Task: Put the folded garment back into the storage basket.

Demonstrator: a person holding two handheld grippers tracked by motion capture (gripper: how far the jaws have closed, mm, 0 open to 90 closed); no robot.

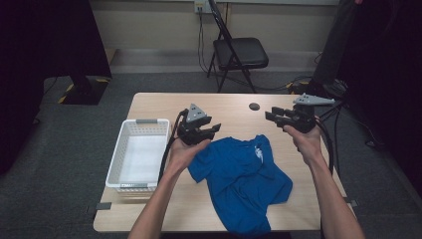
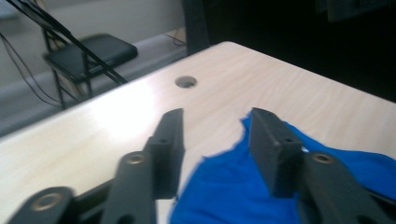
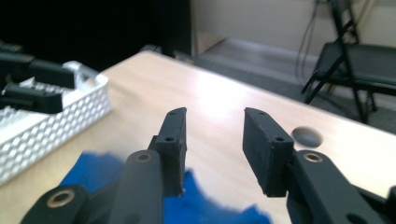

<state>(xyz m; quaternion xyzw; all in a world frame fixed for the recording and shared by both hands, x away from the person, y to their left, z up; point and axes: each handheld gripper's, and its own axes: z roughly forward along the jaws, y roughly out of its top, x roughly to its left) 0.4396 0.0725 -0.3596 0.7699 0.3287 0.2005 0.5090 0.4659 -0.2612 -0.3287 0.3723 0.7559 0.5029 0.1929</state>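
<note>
Blue shirt (image 1: 244, 174) on table, below both spread, empty grippers (image 1: 199, 130) (image 1: 281, 118).

Bare counter (image 1: 234, 102) lies open along the far edge, broken by a small round cable hole (image 1: 254, 106) between the two tools. The left tool (image 1: 201, 130) and right tool (image 1: 283, 118) hang above it well apart, jaws parted with nothing between them. A crumpled blue T-shirt (image 1: 244, 181) covers the near middle. A white mesh basket (image 1: 137, 154) blocks the left side.
</note>
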